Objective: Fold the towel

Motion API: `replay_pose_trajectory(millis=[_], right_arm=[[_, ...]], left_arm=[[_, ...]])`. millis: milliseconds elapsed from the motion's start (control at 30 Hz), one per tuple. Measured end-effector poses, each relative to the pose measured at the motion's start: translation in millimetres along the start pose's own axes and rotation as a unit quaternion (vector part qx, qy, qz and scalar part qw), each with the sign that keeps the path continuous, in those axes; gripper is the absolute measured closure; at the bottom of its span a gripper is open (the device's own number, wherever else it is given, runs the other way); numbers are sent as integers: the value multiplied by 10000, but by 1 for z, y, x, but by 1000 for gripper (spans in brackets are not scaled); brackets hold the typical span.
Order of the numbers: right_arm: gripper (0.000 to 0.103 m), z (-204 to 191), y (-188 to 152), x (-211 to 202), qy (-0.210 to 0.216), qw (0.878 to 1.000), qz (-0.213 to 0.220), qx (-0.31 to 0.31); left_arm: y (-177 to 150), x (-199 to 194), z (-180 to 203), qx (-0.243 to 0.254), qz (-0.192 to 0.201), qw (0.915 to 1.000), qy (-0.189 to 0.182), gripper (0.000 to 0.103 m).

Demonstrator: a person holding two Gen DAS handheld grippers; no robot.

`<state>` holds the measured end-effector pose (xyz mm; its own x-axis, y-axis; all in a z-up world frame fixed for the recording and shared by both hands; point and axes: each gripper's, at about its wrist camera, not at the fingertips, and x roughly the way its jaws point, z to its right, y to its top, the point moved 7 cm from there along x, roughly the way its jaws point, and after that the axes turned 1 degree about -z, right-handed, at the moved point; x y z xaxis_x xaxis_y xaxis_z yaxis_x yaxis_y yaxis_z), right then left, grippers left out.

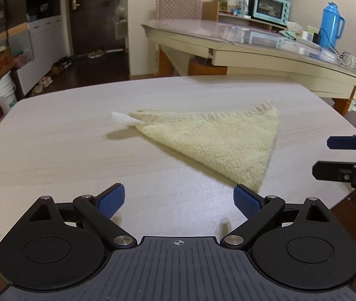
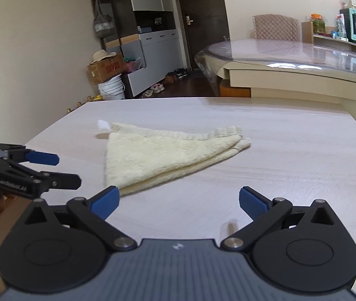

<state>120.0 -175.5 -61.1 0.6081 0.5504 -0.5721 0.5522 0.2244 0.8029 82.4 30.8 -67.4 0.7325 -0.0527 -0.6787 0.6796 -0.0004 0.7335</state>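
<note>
A cream towel (image 1: pixel 218 140) lies folded into a triangle on the pale wooden table (image 1: pixel 65 150), with a white label at its far left corner. It also shows in the right wrist view (image 2: pixel 158 155). My left gripper (image 1: pixel 179 200) is open and empty, just short of the towel's near tip. My right gripper (image 2: pixel 179 200) is open and empty, near the towel's near corner. The right gripper shows at the right edge of the left wrist view (image 1: pixel 328 156), and the left gripper at the left edge of the right wrist view (image 2: pixel 66 166), both open.
A second table (image 1: pixel 265 50) with a glass top stands behind, carrying a blue flask (image 1: pixel 331 25) and a teal oven (image 1: pixel 271 7). A cardboard box (image 2: pixel 105 69), buckets and shoes sit on the floor by the cabinets at the left.
</note>
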Motion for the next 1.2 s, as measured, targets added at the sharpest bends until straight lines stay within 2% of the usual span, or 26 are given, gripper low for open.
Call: replay_pose_trajectory(millis=[333, 567, 700, 1000, 1067, 1200], right_arm=[[0, -3, 2, -1, 84, 9999, 19, 78], [0, 11, 24, 7, 118, 9995, 186, 224], [1, 20, 41, 19, 108, 9995, 215, 220], [1, 45, 64, 70, -6, 9997, -81, 233], [3, 49, 65, 81, -14, 9996, -159, 250], [15, 57, 66, 99, -46, 9991, -301, 279]], left_arm=[[-3, -6, -5, -49, 72, 10000, 20, 5], [1, -5, -9, -11, 92, 9999, 48, 4], [9, -5, -16, 33, 207, 9997, 115, 3], [19, 3, -32, -48, 242, 9996, 159, 2], [21, 6, -35, -94, 255, 9995, 145, 2], [24, 11, -38, -111, 274, 9995, 149, 1]])
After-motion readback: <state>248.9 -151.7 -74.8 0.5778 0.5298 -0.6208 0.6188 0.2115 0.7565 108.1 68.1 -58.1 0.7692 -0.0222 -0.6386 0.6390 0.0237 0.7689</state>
